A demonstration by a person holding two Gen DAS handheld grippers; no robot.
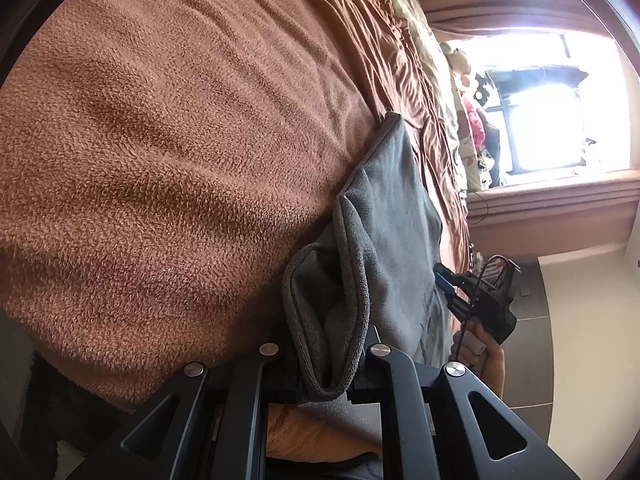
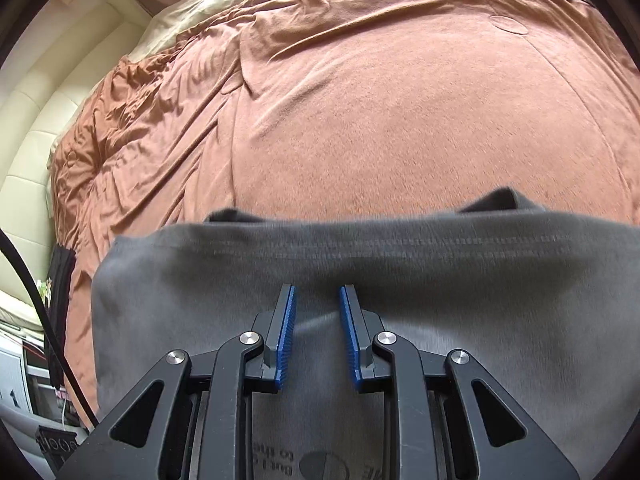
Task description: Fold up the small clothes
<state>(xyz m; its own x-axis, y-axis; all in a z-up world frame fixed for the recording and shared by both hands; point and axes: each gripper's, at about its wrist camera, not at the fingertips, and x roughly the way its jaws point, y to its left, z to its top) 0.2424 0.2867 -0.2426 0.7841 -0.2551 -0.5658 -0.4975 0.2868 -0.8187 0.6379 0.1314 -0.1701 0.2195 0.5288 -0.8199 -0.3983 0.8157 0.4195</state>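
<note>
Jaws of the left gripper [image 1: 326, 364] are clamped on a bunched fold of a grey garment [image 1: 394, 216], its hemmed edge curling up between the 2 black arms. The right gripper [image 2: 318, 336] has its jaws parted, the 2 blue ribbed pads [image 2: 286, 340] standing apart with grey cloth showing in the gap; whether they touch the fabric cannot be told.

The garment [image 2: 360, 264] lies on a bed near its front edge, spread flat under the right gripper, with a line of double stitching running across it and printed lettering partly visible low in the right wrist view. In the left wrist view it stretches away from the clamped fold toward a far corner lying on the blanket [image 1: 160, 140], a rust-brown fleece that covers most of the bed.

Beyond the blanket [image 2: 420, 120] sits a crumpled, shinier rust sheet [image 2: 152, 120], then a cream sheet [image 2: 224, 4] by a padded cream headboard [image 2: 36, 128]. The left wrist view also shows the right gripper [image 1: 452, 288] held in a hand [image 1: 486, 356], a bright window [image 1: 560, 108] and a tiled floor [image 1: 532, 368].
</note>
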